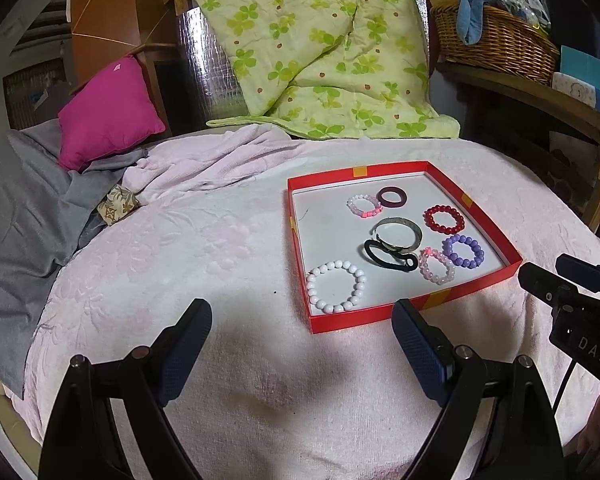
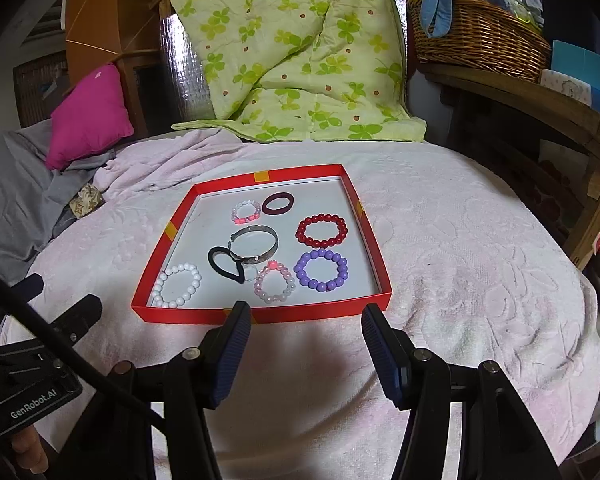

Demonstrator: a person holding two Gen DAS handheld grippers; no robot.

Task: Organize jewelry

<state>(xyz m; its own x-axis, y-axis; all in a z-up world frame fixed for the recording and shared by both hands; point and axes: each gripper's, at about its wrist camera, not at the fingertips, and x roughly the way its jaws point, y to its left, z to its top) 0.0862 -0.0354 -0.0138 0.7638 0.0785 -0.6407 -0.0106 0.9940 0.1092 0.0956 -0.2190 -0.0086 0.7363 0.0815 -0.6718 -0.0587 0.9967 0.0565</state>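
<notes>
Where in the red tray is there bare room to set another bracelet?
The red tray is bare along its left side, above the white bead bracelet. The middle is crowded, where the silver bangle overlaps the black hair tie.

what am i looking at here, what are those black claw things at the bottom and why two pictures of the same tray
Each claw is a hand-held two-finger gripper with a camera on it, so each picture looks along one tool. One view comes from the left gripper, the other from the right gripper. Both are open and hold nothing. On the pink towel sits a red tray with bracelets: white beads, red beads, purple beads, a metal bangle and a black hair tie.
</notes>
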